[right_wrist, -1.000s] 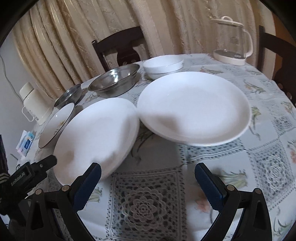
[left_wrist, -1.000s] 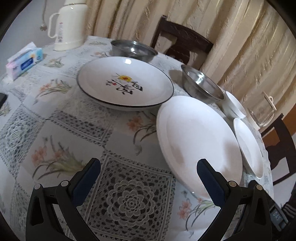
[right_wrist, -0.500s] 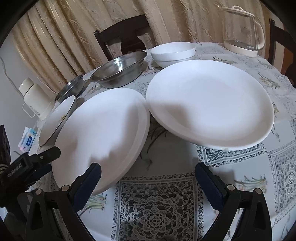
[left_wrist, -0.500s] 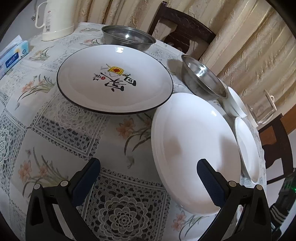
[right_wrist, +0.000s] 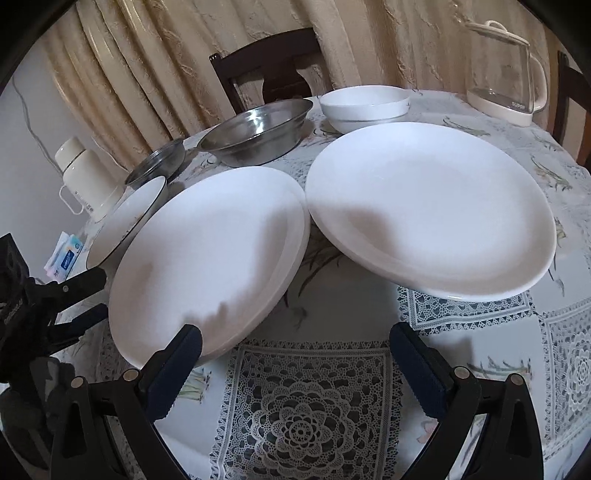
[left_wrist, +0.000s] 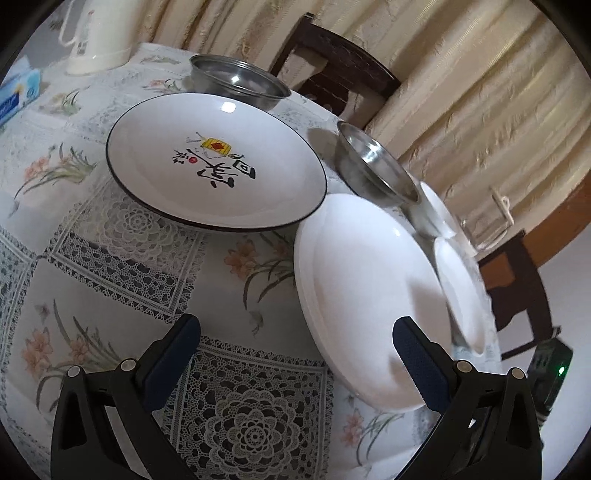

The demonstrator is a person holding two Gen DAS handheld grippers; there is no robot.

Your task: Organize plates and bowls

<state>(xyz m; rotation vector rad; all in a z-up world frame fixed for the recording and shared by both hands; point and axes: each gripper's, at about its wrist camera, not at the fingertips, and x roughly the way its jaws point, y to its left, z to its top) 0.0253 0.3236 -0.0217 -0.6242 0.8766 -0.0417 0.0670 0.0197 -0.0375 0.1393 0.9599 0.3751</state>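
Note:
A black-rimmed plate with painted characters (left_wrist: 214, 162) lies on the lace tablecloth, and a plain white plate (left_wrist: 369, 295) sits to its right. Beyond that one lies a second white plate (right_wrist: 432, 206). Two steel bowls (left_wrist: 236, 79) (left_wrist: 376, 166) and a white bowl (right_wrist: 364, 105) stand behind the plates. My left gripper (left_wrist: 295, 354) is open, low over the cloth, its right finger over the near white plate's rim. My right gripper (right_wrist: 295, 365) is open above the cloth between the two white plates (right_wrist: 207, 258), holding nothing.
A cream thermos jug (left_wrist: 98, 33) and a tissue pack (left_wrist: 16, 92) stand at the far left. A glass kettle (right_wrist: 506, 70) stands at the far right. Dark wooden chairs (right_wrist: 269, 66) and curtains ring the round table (right_wrist: 569, 354).
Both grippers have come closer to the plates and lower over the table. The plates look larger in both views. Nothing has been gripped or shifted.

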